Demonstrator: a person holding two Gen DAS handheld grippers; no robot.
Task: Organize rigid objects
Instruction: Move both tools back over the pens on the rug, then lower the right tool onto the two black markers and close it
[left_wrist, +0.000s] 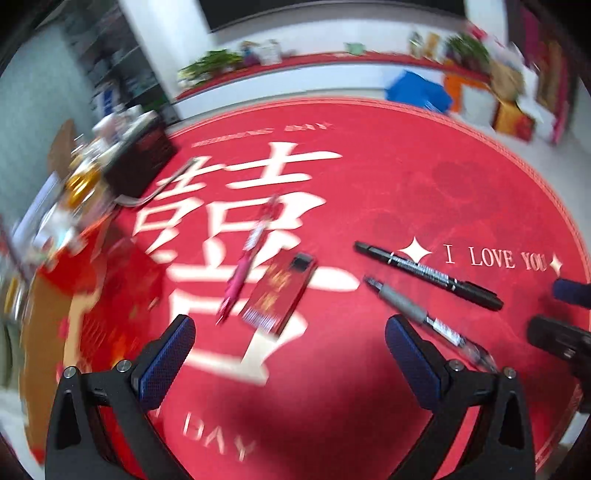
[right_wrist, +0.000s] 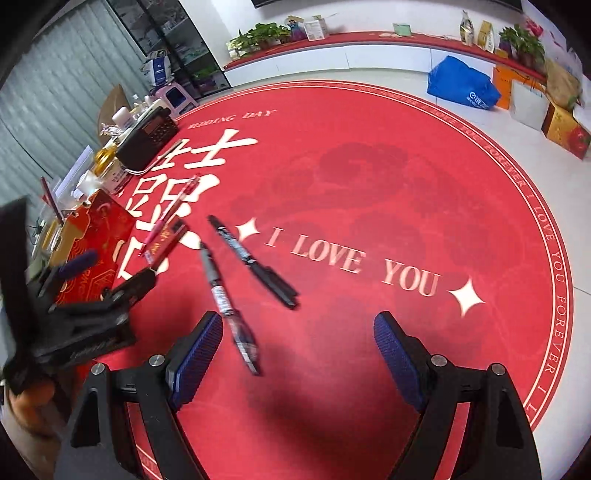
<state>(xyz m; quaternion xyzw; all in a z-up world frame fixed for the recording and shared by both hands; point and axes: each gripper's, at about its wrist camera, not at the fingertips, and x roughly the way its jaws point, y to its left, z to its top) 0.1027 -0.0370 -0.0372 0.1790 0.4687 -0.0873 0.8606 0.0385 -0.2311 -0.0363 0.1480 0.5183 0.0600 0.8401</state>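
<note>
On the round red mat lie a pink pen, a small red flat box, a black marker and a grey-grip pen. My left gripper is open and empty, just short of the red box. My right gripper is open and empty; the grey-grip pen lies by its left finger, the black marker beyond. The pink pen and red box lie farther left. The left gripper's body shows at the left edge.
A large red and gold box sits at the mat's left edge, with a black radio, bottles and a gold lid behind it. A blue bag, boxes and plants line the far wall shelf.
</note>
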